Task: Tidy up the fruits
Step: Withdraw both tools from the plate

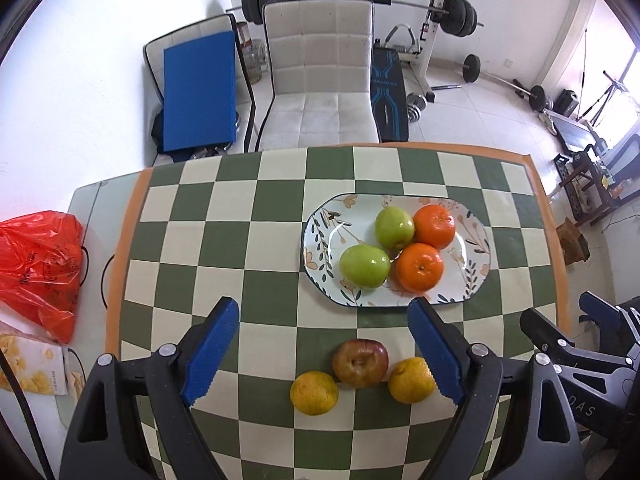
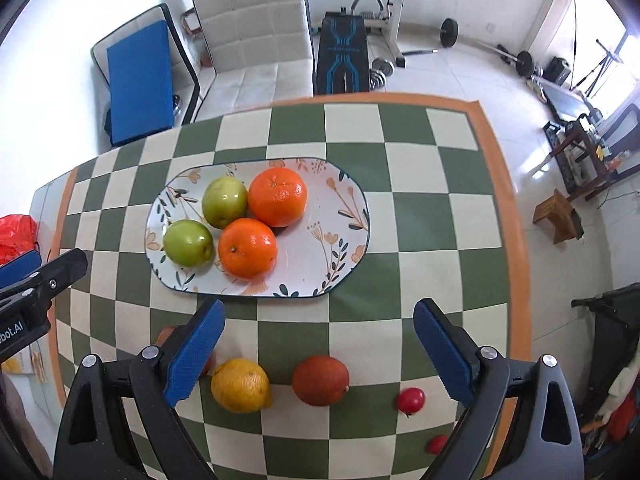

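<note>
Both the left gripper (image 1: pixel 324 354) and right gripper (image 2: pixel 318 350) hang empty, jaws apart. The plate (image 2: pixel 340 200) holds four fruits. The loose fruit lies at six o'clock of it: yellow citrus (image 2: pixel 240 385), dark orange (image 2: pixel 320 380). Judged next step: descend, grasp one.

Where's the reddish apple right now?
In the left wrist view, the reddish apple sits on the checkered cloth between two yellow citrus fruits, nearer than the plate.

Bright daylight from the window (image 1: pixel 628 80) at right; sharp focus, strong fisheye bending, dark corners, soft shadows.
</note>
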A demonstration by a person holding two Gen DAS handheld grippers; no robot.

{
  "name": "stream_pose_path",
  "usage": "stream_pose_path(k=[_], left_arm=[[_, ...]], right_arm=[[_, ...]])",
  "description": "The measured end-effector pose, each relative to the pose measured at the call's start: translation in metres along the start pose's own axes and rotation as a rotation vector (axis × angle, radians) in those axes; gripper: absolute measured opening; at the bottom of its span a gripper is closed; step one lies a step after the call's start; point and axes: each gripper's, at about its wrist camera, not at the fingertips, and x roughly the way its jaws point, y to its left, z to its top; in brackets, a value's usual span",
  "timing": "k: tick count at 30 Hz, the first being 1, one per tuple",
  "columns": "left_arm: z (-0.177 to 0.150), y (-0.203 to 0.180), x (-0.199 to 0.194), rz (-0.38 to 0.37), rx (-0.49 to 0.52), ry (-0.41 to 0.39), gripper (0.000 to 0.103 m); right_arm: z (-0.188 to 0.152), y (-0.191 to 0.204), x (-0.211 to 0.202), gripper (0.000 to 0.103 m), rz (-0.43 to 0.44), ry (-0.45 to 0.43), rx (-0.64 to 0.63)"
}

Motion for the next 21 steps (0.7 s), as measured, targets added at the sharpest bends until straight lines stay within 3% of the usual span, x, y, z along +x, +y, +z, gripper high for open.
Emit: stream_pose_path(k=[9,21], left_arm=[[-0.017,0.004,-0.057,-0.01,0.005,-0.086,0.086],[-0.037,0.005,-0.097,-0.032,0.01,-0.142,0.086]], right_arm=[[-0.028,0.004,-0.063,0.097,0.02,-0.083,-0.01],[-0.058,0.013,-0.141,0.097,0.052,-0.188,-0.008]])
